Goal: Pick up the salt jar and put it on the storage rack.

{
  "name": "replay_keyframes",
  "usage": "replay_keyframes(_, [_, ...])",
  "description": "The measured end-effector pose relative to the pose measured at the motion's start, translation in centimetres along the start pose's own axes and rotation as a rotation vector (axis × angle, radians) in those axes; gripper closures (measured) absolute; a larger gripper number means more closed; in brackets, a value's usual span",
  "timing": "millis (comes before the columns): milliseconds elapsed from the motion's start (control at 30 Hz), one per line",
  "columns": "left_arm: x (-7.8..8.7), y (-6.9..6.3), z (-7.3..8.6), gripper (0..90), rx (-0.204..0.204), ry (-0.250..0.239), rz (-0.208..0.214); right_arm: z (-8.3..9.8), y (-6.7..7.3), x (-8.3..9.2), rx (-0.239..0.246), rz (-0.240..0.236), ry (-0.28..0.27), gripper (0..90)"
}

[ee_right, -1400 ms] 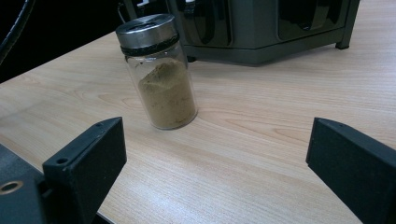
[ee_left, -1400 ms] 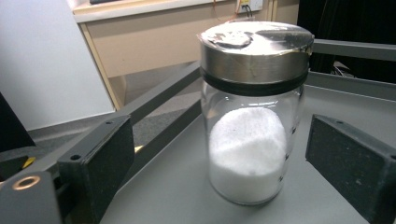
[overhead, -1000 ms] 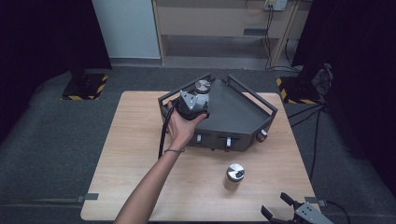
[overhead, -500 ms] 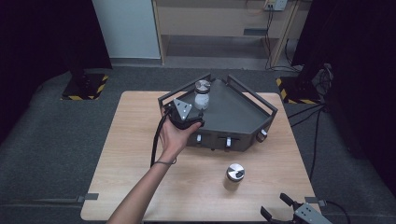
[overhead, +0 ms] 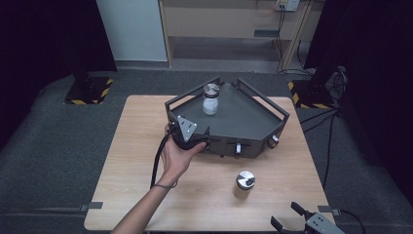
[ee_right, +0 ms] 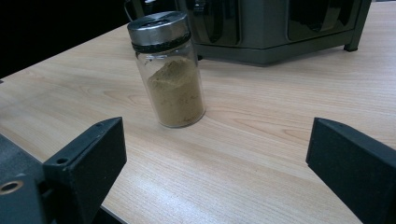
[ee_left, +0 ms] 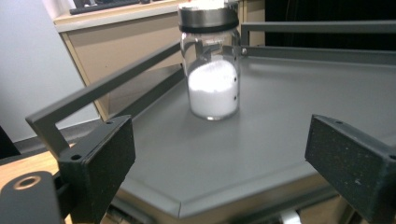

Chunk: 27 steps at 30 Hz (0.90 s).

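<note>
Two jars in play, and we take the grey rack (overhead: 253, 114) as landmark. The white-powder jar (overhead: 211, 99) stands upright on the rack's deck, near its back-left rail; the brown-spice jar (overhead: 244, 184) stands on the table (overhead: 136, 146) in front of the rack, well apart from it. We note the left gripper (overhead: 202, 141) at the rack's front-left corner, jaws apart and empty; the right gripper (overhead: 292, 220) sits well in front of the rack, jaws wide, nothing between them.

Risks, as we judge: the left gripper could clip the rack's rail and jolt the white-powder jar over; a high grab on the brown-spice jar could tip it.

Against the earlier frame, the left gripper has pulled back off the white-powder jar toward the rack's front; the right has not moved
</note>
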<state>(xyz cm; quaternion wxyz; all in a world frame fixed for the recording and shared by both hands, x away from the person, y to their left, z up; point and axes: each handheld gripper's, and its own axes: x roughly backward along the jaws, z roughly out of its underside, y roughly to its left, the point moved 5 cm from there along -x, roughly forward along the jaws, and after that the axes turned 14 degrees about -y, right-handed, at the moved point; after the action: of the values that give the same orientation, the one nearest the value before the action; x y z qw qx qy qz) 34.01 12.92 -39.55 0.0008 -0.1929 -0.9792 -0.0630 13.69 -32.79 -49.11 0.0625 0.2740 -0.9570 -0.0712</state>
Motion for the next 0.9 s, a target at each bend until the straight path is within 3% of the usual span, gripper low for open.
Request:
replay_keyframes(367, [2.6,-0.5,1.5,7.5,0.039,0.015,0.018,0.0,0.0,0.0,0.001,-0.001,0.000,5.4])
replay_keyframes(567, [4.0,-1.0,2.5,7.7,0.089,0.030,0.018,0.0,0.1,-0.1,0.004,-0.005,0.002,5.4])
replay_keyframes(900, [6.1,-2.2,4.3,7.5,0.096,0.024,0.007,0.0,0.2,-0.1,0.008,-0.010,0.003,5.4])
